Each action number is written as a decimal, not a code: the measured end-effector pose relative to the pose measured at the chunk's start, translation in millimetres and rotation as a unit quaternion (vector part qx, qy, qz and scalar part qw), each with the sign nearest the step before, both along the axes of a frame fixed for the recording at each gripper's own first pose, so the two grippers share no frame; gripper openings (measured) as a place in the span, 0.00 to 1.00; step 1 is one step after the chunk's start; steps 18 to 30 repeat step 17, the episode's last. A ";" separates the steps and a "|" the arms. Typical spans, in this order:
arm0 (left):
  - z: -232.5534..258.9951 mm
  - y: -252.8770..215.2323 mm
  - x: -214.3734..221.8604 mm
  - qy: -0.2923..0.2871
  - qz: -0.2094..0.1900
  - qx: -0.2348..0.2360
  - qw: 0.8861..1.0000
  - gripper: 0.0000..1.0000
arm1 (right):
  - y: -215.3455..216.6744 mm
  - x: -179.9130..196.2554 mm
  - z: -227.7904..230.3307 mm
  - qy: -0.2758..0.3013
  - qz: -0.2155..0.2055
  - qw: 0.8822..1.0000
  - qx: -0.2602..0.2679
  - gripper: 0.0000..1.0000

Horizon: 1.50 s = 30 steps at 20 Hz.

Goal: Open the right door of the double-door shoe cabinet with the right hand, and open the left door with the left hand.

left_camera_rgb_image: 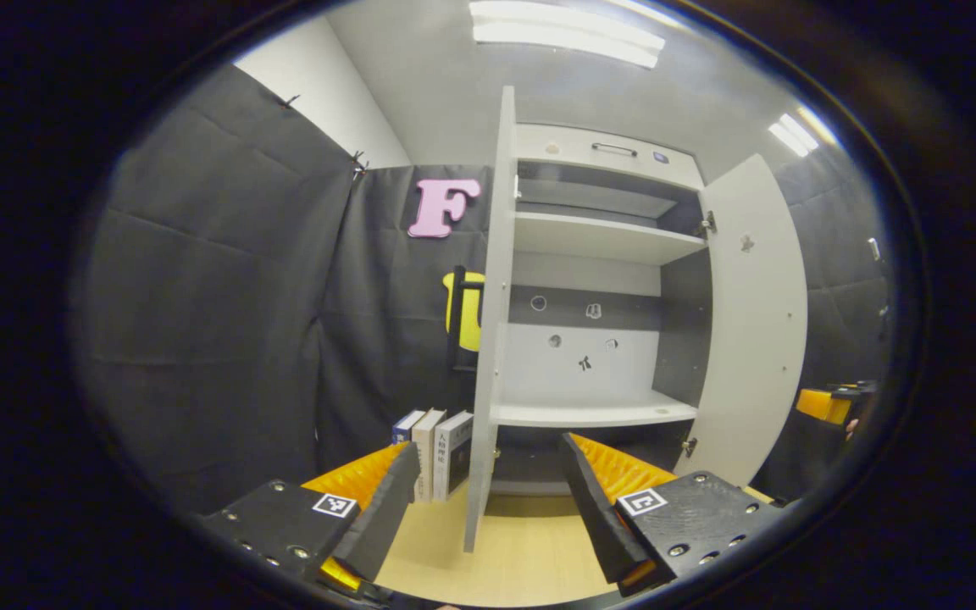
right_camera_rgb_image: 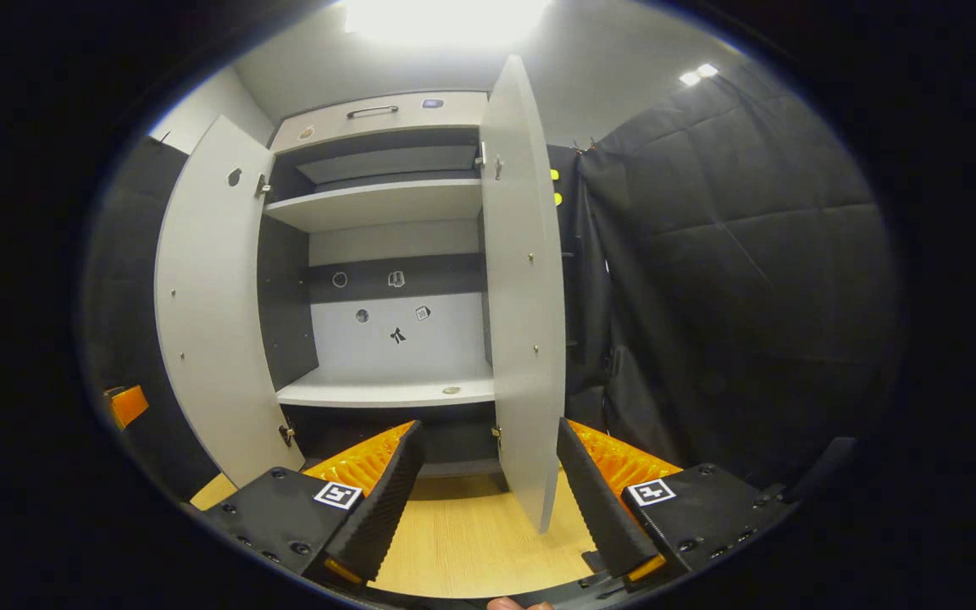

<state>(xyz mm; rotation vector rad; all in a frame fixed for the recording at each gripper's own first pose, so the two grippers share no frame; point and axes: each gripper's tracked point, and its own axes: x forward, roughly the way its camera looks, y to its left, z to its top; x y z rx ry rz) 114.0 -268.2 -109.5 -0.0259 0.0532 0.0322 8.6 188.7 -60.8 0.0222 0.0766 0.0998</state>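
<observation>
The white shoe cabinet (left_camera_rgb_image: 602, 241) stands with both doors swung wide. In the left gripper view the left door (left_camera_rgb_image: 490, 339) faces me edge-on, with the right door (left_camera_rgb_image: 755, 322) swung out beyond it. My left gripper (left_camera_rgb_image: 488, 496) is open; the door's lower edge hangs between its fingers, untouched. In the right gripper view the right door (right_camera_rgb_image: 526, 296) stands edge-on and the left door (right_camera_rgb_image: 213, 322) is swung out at the left. My right gripper (right_camera_rgb_image: 488, 487) is open, with the door's bottom corner between its fingers, not pressed. The cabinet's shelves (right_camera_rgb_image: 390, 390) are bare.
Three books (left_camera_rgb_image: 437, 449) stand on the floor left of the cabinet, against the black cloth wall. Pale wooden floor (left_camera_rgb_image: 513, 555) runs in front of the cabinet. The other gripper (left_camera_rgb_image: 831, 405) shows far right in the left gripper view, and an orange part of one (right_camera_rgb_image: 128, 405) far left in the right gripper view.
</observation>
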 end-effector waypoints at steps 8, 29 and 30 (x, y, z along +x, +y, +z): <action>-21.2 -27.1 14.7 0.025 -0.021 0.021 0.999 0.95 | 24.9 -4.4 -23.1 0.026 0.028 0.999 0.004 0.98; -17.3 -42.2 11.8 0.031 -0.029 0.033 0.999 0.95 | 31.6 9.4 -27.3 0.031 0.036 0.998 0.036 0.97; -17.3 -42.2 11.8 0.031 -0.029 0.033 0.999 0.95 | 31.6 9.4 -27.3 0.031 0.036 0.998 0.036 0.97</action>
